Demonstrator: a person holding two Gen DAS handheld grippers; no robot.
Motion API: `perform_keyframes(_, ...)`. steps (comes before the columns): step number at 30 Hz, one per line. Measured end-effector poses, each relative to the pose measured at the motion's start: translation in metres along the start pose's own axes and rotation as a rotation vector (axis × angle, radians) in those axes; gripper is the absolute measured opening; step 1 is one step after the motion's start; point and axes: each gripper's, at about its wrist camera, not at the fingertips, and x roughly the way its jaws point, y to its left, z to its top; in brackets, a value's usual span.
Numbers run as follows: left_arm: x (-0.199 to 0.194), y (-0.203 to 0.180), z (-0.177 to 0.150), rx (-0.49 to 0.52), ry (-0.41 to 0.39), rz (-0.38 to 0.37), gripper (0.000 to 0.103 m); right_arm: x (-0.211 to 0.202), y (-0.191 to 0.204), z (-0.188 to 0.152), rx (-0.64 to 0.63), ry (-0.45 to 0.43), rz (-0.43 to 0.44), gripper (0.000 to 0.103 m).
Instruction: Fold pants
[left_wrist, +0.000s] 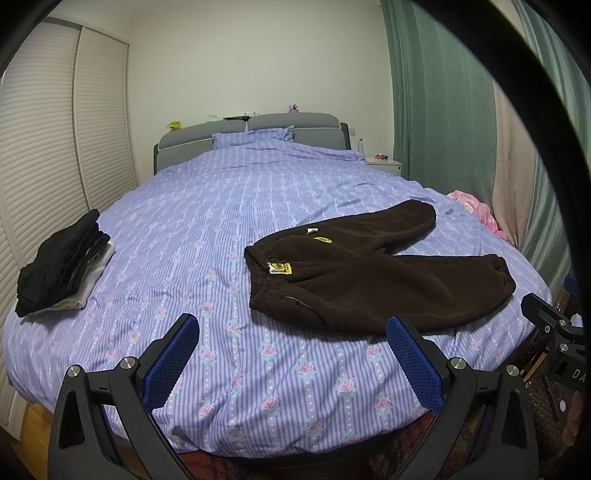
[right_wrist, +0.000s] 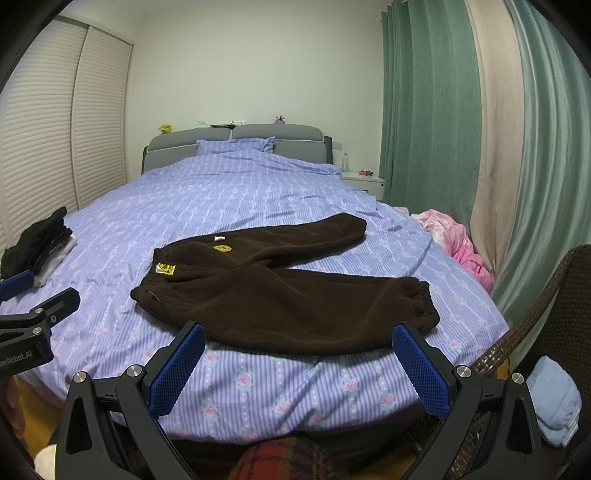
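At the foot of the bed (right_wrist: 258, 406), both hand-held grippers hang just short of the pants (right_wrist: 280, 295), the left hand-held gripper (left_wrist: 291, 354) and right hand-held gripper (right_wrist: 299, 358) each spread wide, holding nothing. The pants lie flat with legs splayed apart, waistband toward the stack of clothes (left_wrist: 59, 266). My worry: thick fleece could bunch or slip from a shallow pinch, dragging the loose quilt along. Beyond the pants, pillows, a grey headboard (right_wrist: 236, 136); green curtains (right_wrist: 424, 110) hang to their right.
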Motion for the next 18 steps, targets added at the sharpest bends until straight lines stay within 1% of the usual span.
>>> perform_keyframes(11, 0.001, 0.000, -0.002, 0.002, 0.004, 0.004, 0.103, 0.004, -0.002, -0.004, 0.001, 0.009, -0.001, 0.103)
perform_keyframes(18, 0.019, 0.000, -0.008, 0.006, 0.018, 0.023, 0.103, 0.021, -0.009, -0.011, 0.015, 0.034, -0.017, 0.103)
